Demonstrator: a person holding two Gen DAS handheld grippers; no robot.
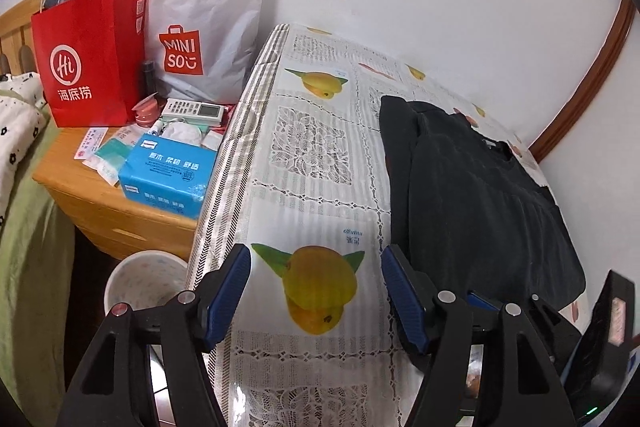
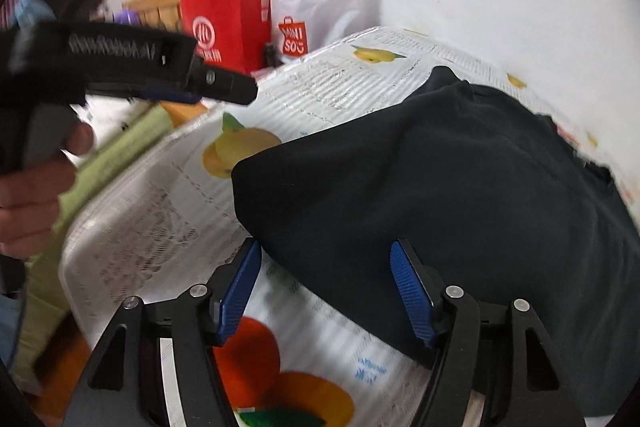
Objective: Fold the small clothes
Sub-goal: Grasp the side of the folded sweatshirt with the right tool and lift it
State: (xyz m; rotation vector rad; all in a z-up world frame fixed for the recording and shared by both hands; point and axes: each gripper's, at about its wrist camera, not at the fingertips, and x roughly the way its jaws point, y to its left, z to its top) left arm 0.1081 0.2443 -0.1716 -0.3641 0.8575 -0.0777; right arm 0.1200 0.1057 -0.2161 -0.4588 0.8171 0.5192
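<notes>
A dark, nearly black garment (image 1: 480,195) lies flat on the right half of the table, its left side folded over onto itself. My left gripper (image 1: 316,253) is open above the bare tablecloth (image 1: 308,155), just left of the garment's near corner, with only the lemon print under its jaws. In the right wrist view my right gripper (image 2: 326,247) is open at the garment's (image 2: 440,179) near edge; the dark cloth shows between the blue pads (image 2: 412,299), which do not press on it. The left gripper (image 2: 224,87) appears there at upper left, held by a hand (image 2: 36,179).
Left of the table stands a wooden nightstand (image 1: 92,187) with a red paper bag (image 1: 92,59), a white plastic bag (image 1: 208,39), a blue tissue pack (image 1: 168,175) and a remote (image 1: 194,111). A white bin (image 1: 140,283) sits below. A green-sheeted bed (image 1: 24,227) lies far left.
</notes>
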